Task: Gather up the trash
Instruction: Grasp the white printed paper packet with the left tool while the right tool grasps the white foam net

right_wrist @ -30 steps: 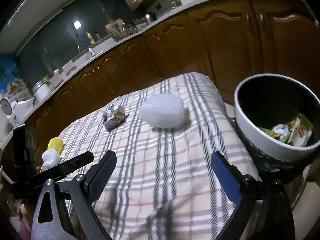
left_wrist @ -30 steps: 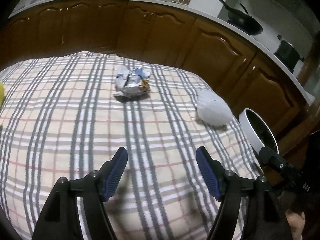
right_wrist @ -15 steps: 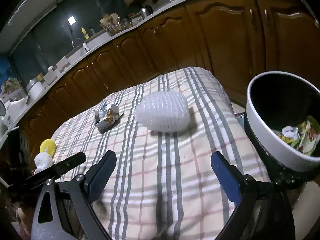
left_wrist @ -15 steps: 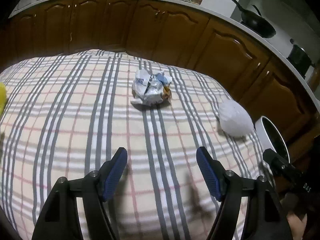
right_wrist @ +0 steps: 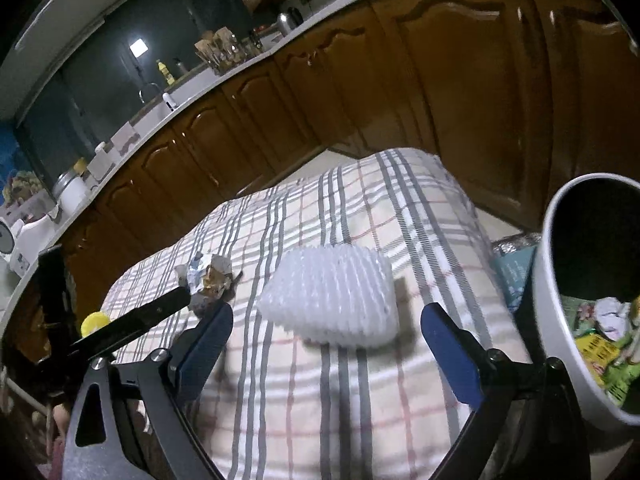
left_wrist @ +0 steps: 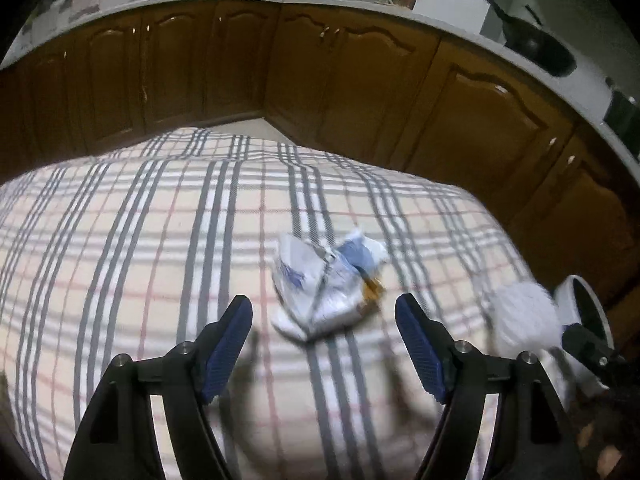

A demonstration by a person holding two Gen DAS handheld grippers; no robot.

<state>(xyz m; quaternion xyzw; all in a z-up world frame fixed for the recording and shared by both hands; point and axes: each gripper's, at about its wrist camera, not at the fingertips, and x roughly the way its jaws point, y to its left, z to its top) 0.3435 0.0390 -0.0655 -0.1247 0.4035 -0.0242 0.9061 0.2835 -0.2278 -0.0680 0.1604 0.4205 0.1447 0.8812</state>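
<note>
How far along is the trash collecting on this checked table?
Some wrappers already lie in the white bin. Nothing is held: the left gripper is open just short of the crumpled wrapper, and the right gripper is open before the white foam net. Both pieces remain on the tablecloth.

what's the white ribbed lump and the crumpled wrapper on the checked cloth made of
The white ribbed lump looks like foam netting, the soft matte kind: its surface shows regular raised ridges and no gloss. The crumpled wrapper looks like thin printed plastic or foil film, with sharp creases, blue print on white and a shiny brownish patch; blur leaves the exact film open. Both lie on the woven-looking plaid tablecloth.
</note>
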